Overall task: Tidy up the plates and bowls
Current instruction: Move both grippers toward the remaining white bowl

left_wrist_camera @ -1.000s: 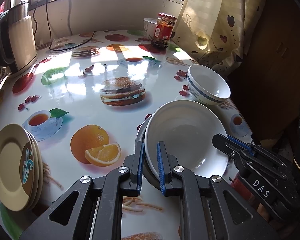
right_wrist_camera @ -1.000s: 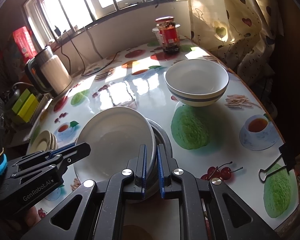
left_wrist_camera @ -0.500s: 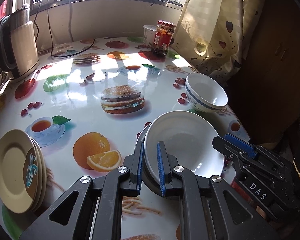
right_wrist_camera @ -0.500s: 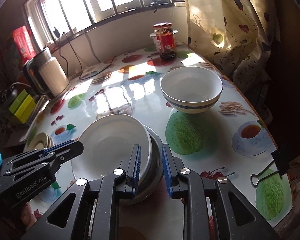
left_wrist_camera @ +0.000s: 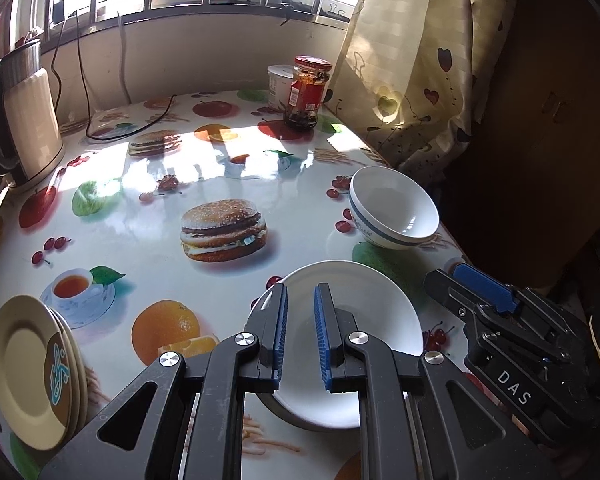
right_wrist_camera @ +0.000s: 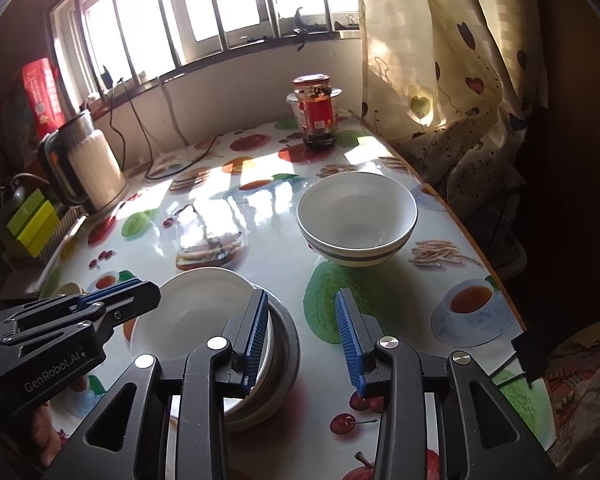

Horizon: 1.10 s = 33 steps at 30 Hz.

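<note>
Right hand-held gripper (right_wrist_camera: 302,334) jaws just opened, released plate (right_wrist_camera: 196,312) rim.

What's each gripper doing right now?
Left gripper: closed at the white plate's rim; whether it grips the plate cannot be told.
Right gripper: open, its jaws have just been opening; nothing pinched between them.

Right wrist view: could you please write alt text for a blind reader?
The right tongs, jaws just opening and gripping nothing, hover at the edge of a white plate on a metal dish; the left tongs grip its opposite rim.
</note>
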Motion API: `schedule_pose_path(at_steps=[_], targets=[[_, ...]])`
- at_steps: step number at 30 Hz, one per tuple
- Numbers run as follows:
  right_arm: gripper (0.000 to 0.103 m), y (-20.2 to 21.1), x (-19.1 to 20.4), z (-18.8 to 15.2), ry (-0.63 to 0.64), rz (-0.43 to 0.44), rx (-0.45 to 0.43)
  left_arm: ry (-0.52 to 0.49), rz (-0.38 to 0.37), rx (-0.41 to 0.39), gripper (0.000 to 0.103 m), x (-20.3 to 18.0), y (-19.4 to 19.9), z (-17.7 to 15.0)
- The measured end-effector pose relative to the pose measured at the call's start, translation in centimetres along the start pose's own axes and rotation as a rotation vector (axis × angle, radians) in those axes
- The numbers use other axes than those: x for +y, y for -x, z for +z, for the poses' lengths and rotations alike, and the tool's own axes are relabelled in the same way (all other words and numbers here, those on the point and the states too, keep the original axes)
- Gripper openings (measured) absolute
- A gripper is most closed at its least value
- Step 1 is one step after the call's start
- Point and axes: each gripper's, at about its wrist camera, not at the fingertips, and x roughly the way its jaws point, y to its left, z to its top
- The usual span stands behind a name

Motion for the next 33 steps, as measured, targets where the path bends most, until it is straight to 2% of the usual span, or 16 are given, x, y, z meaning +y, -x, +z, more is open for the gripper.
schedule_pose_path(at_steps=[8,15,25,33], targets=[[0.036,-0.2,-1.1,1.2,0.005,-0.021,-0.011,-0.015,-0.021,-0.002,0.016,-1.3,-1.2,1.4],[0.037,-0.9,-2.7,2.2,0.001,-0.037,-0.007,-0.027,-0.053,0.007,0.033,-2.6,-2.7,3.0],[0.037,-2.4,-6.4,3.8,-0.048,-0.077,-0.002,-0.022,-0.108,0.019,0.033,-4.3,-5.0,5.1],[0.037,-4.3,-8.6,5.3,-0.067,-0.106,0.017,-0.009,-0.097,0.044,0.033,-4.9,-7.2,6.6]])
